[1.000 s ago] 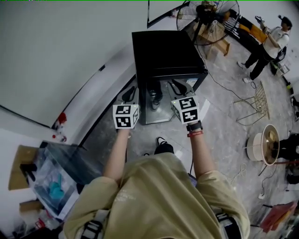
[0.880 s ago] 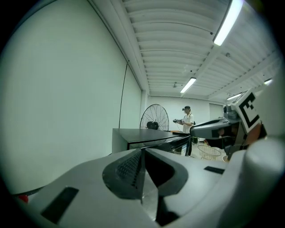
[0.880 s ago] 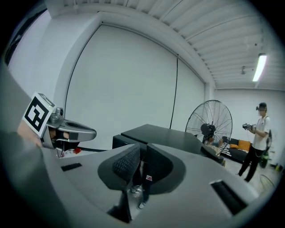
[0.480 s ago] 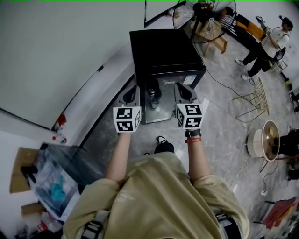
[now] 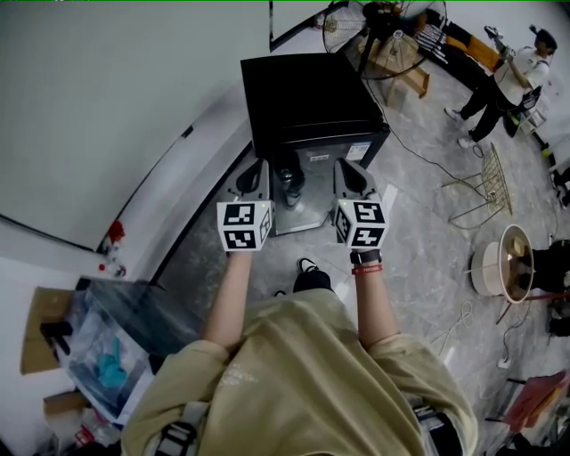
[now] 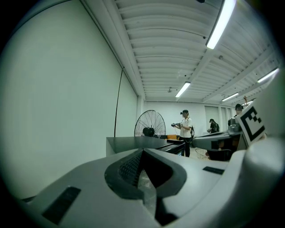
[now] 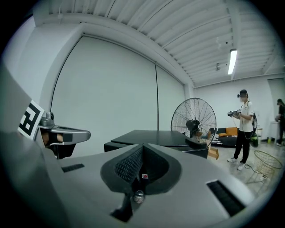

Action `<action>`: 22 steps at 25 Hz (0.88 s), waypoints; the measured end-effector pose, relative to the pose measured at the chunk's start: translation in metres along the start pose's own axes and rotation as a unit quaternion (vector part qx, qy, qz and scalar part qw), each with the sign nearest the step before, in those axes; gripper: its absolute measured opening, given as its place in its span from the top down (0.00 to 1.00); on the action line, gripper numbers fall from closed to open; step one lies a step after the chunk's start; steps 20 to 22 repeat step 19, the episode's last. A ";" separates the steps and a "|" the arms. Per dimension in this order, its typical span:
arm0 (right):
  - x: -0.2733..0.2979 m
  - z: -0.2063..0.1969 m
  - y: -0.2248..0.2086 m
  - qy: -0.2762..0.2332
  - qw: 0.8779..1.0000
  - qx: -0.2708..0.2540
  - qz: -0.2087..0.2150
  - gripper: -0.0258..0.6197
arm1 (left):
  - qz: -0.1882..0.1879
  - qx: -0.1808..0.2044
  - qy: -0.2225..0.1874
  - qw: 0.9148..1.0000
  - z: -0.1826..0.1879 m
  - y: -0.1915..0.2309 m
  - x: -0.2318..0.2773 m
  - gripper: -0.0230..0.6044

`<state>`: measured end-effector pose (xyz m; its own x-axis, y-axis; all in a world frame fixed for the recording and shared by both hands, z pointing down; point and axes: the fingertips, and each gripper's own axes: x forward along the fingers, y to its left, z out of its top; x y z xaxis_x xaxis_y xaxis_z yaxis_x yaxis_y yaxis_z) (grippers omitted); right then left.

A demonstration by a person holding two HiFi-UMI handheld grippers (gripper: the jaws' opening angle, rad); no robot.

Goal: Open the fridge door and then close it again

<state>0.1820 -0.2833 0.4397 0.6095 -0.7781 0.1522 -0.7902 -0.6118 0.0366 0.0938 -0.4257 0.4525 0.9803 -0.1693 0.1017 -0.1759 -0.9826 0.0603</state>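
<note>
A black mini fridge (image 5: pixel 312 93) stands on the floor against the white wall, seen from above. Its silvery front face (image 5: pixel 316 191) looks flush, so the door seems closed. My left gripper (image 5: pixel 252 175) hovers at the front's left edge and my right gripper (image 5: pixel 353 173) at its right edge, both short of the fridge and touching nothing. In the left gripper view the jaws (image 6: pixel 141 153) are shut and empty, with the fridge top (image 6: pixel 133 141) just beyond. The right gripper's jaws (image 7: pixel 141 150) are likewise shut and empty before the fridge top (image 7: pixel 153 136).
A standing fan (image 5: pixel 392 27) is behind the fridge. A person (image 5: pixel 508 80) stands at the far right. A wire basket (image 5: pixel 485 200) and a round white appliance (image 5: pixel 499 272) sit on the floor to the right. Boxes and clutter (image 5: pixel 98 356) lie at lower left.
Both grippers' jaws have closed. Both hands moved slightly up and toward the fridge front, and the right gripper rolled so its marker cube sits squarer.
</note>
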 end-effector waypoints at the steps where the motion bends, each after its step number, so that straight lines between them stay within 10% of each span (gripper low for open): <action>1: 0.001 0.000 -0.001 0.001 1.000 0.001 0.000 0.93 | 0.000 0.000 0.000 1.000 0.001 -0.001 0.001 0.93; 12: 0.013 0.001 -0.016 -0.001 1.000 0.012 0.002 0.93 | -0.009 -0.002 0.009 1.000 0.001 -0.014 0.024 0.93; 22: 0.028 0.024 -0.036 -0.041 0.990 0.130 0.046 0.93 | -0.053 -0.017 0.021 0.998 0.012 -0.039 0.046 0.93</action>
